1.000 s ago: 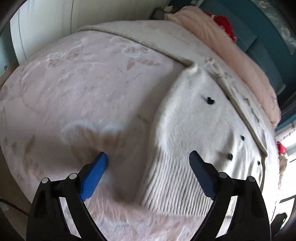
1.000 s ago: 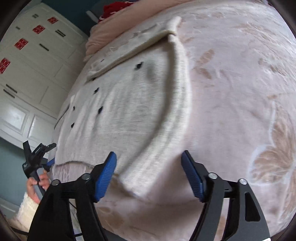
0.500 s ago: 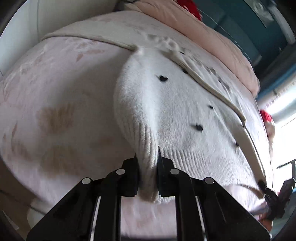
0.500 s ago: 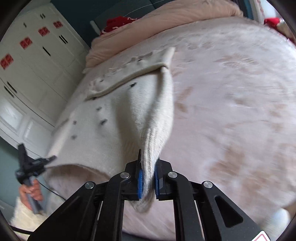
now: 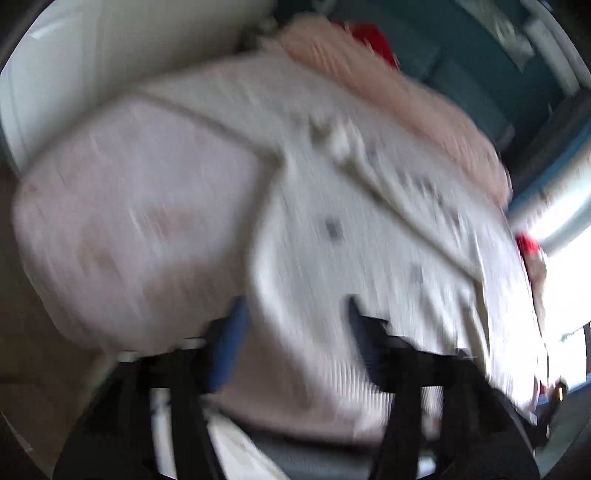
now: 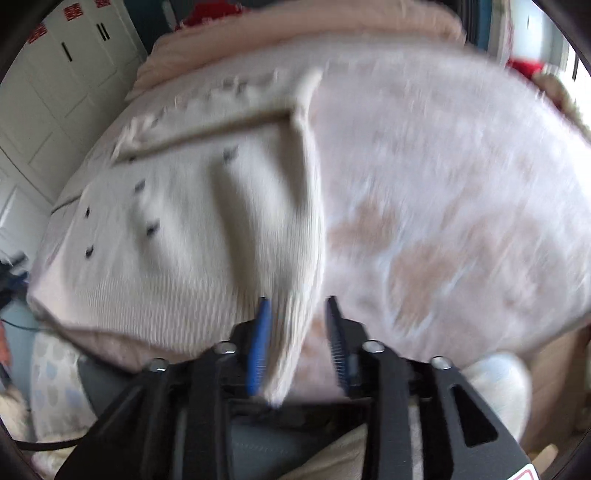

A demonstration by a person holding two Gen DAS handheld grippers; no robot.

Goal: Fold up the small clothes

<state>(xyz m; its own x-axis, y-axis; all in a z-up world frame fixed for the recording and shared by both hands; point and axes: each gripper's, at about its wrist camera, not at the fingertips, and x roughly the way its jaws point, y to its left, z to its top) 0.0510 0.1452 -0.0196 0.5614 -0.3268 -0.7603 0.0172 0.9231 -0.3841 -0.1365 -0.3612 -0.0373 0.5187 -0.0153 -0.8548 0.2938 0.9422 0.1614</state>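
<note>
Sweater (image 6: 192, 236), cream knit with small dark dots, lies spread on the pink patterned blanket (image 6: 443, 206) ahead of both our grippers. Through the right wrist camera we see the right gripper (image 6: 297, 332) with its blue pads (image 6: 260, 343) parted; the ribbed side edge of the sweater hangs down between them, close against the left pad and apart from the right one, so we read this gripper as released and not pinching the cloth. The body of the sweater spreads away to that gripper's left, and the bare blanket fills the space to its right. Past the sweater's far edge lies a folded cream cloth (image 6: 221, 99), and beyond that a peach quilt (image 6: 295, 26). White cupboard doors (image 6: 62, 74) stand far off to the left.

The left wrist view is heavily blurred. There we make out the left gripper (image 5: 295, 332) with its fingers spread wide and the ribbed hem of the sweater (image 5: 351, 258) lying between them; the blue pad (image 5: 229, 343) sits at the sweater's left edge. This gripper too looks released. The blanket (image 5: 129, 221) lies to its left, the peach quilt (image 5: 406, 103) far ahead.
</note>
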